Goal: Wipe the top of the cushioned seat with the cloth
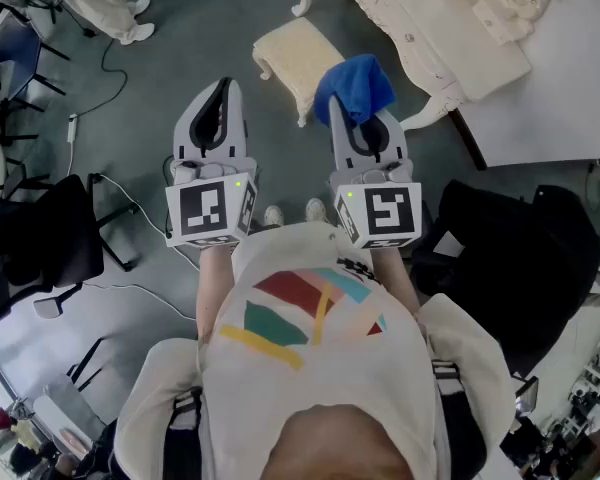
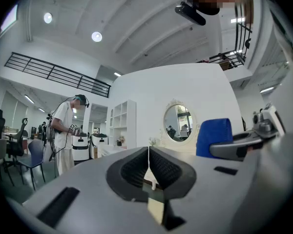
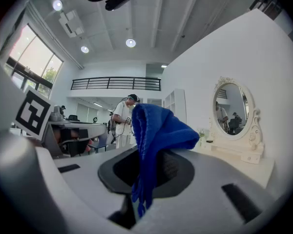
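Head view, looking steeply down.

Centre left: left gripper [image 1: 220, 90], jaws pressed together tip to tip, nothing between them, confirmed in the left gripper view [image 2: 148, 153].

Centre right: right gripper [image 1: 359, 120], jaws pinching a blue cloth [image 1: 355, 86]. In the right gripper view, cloth [image 3: 156, 130] bunched above the jaws, with one end hanging down through the gap.

Upper centre: cushioned seat [image 1: 294, 55], pale cream with carved legs, standing on the grey floor [image 1: 180, 58] just beyond both gripper tips. Top bare; cloth overlapping its right edge in the frame.

Upper right: cream dressing table [image 1: 435, 23] just beside the seat.

Right of the right gripper view: oval mirror [image 3: 229, 112] against a white wall.

Left of the left gripper view: a standing person [image 2: 63, 130].
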Demonstrator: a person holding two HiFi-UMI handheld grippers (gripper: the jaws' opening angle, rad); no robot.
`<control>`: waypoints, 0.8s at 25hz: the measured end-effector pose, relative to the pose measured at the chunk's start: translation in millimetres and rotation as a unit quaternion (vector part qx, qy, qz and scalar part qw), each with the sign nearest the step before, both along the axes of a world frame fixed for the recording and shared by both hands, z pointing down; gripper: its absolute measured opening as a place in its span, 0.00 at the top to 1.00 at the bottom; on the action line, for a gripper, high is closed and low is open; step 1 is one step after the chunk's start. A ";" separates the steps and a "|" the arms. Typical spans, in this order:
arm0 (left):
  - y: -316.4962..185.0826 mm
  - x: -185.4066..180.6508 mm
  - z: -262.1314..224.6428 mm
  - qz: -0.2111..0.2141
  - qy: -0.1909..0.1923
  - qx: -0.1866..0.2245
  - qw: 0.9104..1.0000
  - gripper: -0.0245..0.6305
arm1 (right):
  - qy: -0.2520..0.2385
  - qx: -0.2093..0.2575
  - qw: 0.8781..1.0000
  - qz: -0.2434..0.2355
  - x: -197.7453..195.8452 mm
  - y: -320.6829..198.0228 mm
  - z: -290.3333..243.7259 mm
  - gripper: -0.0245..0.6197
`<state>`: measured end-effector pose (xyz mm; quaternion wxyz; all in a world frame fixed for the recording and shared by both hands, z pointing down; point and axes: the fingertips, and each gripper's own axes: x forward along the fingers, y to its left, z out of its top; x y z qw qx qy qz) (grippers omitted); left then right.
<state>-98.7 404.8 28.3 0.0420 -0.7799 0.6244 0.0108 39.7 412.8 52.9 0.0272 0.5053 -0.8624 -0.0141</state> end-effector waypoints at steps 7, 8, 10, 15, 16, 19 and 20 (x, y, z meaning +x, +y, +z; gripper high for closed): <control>-1.8 14.7 0.7 0.002 -0.009 0.004 1.000 0.95 | -0.012 0.004 1.000 -0.008 8.9 -2.8 0.2 0.90; -1.9 15.7 0.6 0.002 -0.010 0.005 1.000 0.95 | -0.015 0.003 1.000 -0.008 11.4 -3.3 0.2 0.90; -2.2 17.9 0.3 0.000 -0.012 0.006 1.000 0.95 | -0.017 0.003 1.000 -0.006 17.0 -4.9 0.6 0.90; -5.4 24.5 -3.0 -0.011 -0.011 -0.002 1.000 0.95 | -0.023 0.010 0.999 -0.020 24.3 -8.7 -0.9 0.90; -6.6 26.0 -2.1 -0.012 -0.011 0.000 1.000 0.95 | -0.021 0.014 0.999 -0.021 25.5 -9.9 -1.3 0.90; -9.5 30.7 1.3 -0.021 -0.020 0.001 1.000 0.95 | -0.013 0.020 0.999 -0.027 31.5 -13.8 0.3 0.90; -9.9 31.5 2.8 -0.027 -0.024 0.001 0.999 0.95 | -0.016 0.017 0.999 -0.029 34.8 -14.8 2.7 0.90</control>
